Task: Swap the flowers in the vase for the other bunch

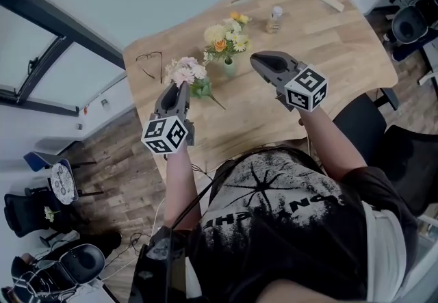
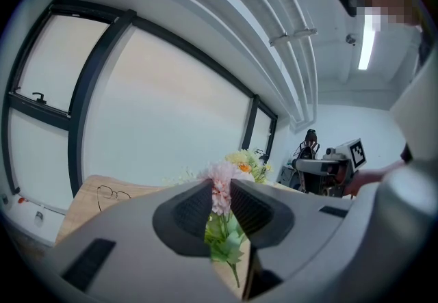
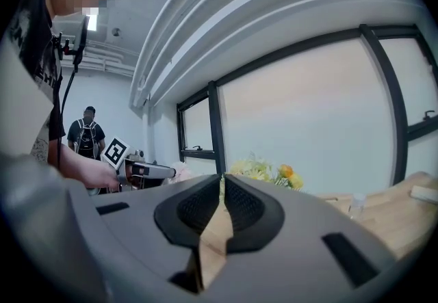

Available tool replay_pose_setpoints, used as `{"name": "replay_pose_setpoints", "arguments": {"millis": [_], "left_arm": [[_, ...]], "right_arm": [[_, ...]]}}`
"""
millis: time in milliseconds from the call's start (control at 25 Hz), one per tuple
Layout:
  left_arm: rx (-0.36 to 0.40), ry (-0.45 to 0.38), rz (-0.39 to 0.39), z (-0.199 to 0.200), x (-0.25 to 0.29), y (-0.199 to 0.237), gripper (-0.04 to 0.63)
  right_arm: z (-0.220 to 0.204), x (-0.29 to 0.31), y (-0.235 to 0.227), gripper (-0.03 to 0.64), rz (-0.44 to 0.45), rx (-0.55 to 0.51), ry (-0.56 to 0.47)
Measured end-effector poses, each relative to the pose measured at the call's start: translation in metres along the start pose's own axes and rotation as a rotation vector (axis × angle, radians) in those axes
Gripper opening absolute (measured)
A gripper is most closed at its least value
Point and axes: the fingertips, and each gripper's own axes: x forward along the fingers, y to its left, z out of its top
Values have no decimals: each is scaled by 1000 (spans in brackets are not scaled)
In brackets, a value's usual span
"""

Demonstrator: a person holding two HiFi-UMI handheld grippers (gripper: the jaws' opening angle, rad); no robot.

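A yellow and orange bunch (image 1: 226, 36) stands in a small pale vase (image 1: 228, 66) near the middle of the wooden table (image 1: 342, 48). My left gripper (image 1: 183, 85) hovers left of the vase, shut on the pink bunch (image 1: 185, 72). In the left gripper view the pink bloom (image 2: 220, 187) and its green stems (image 2: 224, 239) sit pinched between the jaws. My right gripper (image 1: 254, 59) hangs just right of the vase with its jaws together and nothing in them. In the right gripper view the yellow bunch (image 3: 263, 170) lies straight ahead past the shut jaws.
A pair of glasses (image 1: 150, 63) lies at the table's left edge. A small clear bottle (image 1: 275, 19) and a wooden block (image 1: 330, 1) sit toward the far right. Office chairs (image 1: 410, 21) stand beyond the table's right side.
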Motion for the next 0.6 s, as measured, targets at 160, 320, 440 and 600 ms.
{"name": "replay_pose_setpoints", "arguments": {"millis": [160,320,440,600], "left_arm": [[21,9,7,-2,-2,-3,92],[21,16,0,-5,-1,-6,92],[18,23,-3,-8,-1,-8,92],[22,31,-3,-11,0,-10,92]], "right_arm": [[-3,2,6,32,12,-13,11],[-4,6,9,25,16,-18,18],[-6,8,11,25,20,-13,19],[-11,9,12,25,25,-14,27]]}}
